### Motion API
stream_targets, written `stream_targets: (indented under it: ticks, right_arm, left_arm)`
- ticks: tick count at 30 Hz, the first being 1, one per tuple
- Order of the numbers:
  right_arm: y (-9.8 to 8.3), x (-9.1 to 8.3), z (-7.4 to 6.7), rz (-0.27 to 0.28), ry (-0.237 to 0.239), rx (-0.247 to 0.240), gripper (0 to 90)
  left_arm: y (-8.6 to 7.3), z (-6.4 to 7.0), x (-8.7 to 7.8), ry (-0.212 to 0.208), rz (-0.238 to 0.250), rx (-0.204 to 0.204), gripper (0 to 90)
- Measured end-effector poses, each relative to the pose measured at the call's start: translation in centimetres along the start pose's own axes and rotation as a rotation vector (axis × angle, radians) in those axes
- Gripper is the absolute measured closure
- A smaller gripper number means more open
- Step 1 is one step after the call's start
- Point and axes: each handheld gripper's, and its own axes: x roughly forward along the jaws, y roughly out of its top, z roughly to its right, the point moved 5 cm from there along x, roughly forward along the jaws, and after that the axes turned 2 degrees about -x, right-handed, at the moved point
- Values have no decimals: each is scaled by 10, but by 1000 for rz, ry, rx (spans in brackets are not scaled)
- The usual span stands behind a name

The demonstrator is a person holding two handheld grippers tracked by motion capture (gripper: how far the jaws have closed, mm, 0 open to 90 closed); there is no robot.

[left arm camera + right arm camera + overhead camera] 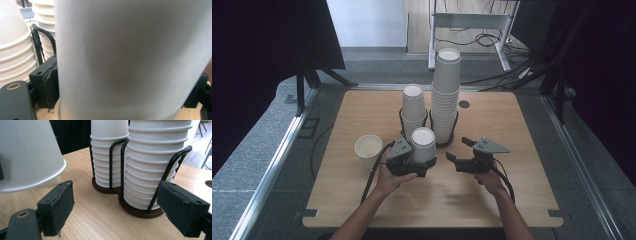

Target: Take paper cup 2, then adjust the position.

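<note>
A wooden table (362,200) is seen from above, filling the middle of the high view. At its upper centre a tall stack of paper cups (446,95) is held in a black wire rack (447,142), with a shorter stack (413,107) just to its left. A single cup (368,148) is placed mouth up at centre left.

Below the stacks, an upside-down cup (423,145) is pinched between the jaws of the left gripper (408,161), with a pad pressed against either side of the cup wall. In the left gripper view the cup wall (130,57) is seen very close and blurred; its lower edge appears to be at or just above the wood, and contact cannot be confirmed.

To the right, the right gripper (461,151) is held with its jaws spread and nothing between them.

The cup is judged to be light, thin and easily crushed, with a smooth surface that may slip. A gentle grip across the middle of the wall, or nearer the stiffer rolled rim, is suggested.

The base of the rack is partly hidden by the held cup, and the cup's top and rim are cut off in the left gripper view.
</note>
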Motion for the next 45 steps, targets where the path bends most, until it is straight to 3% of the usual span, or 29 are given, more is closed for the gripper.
stream_targets:
  ticks: [7,22,31,45]
  right_arm:
    - [-3,-1,-2,-5,-2,-2,139]
    - [8,-19,-9,40,1,-10,140]
    - [17,-24,-19,72,33,-15,140]
    - [21,-19,-30,78,80,-12,139]
  left_arm:
    - [-7,-1,4,20,-23,17,124]
    - [-11,-3,14,62,-66,46,125]
    - [-7,-6,21,96,-114,91,125]
    - [-18,-4,32,104,-186,137,125]
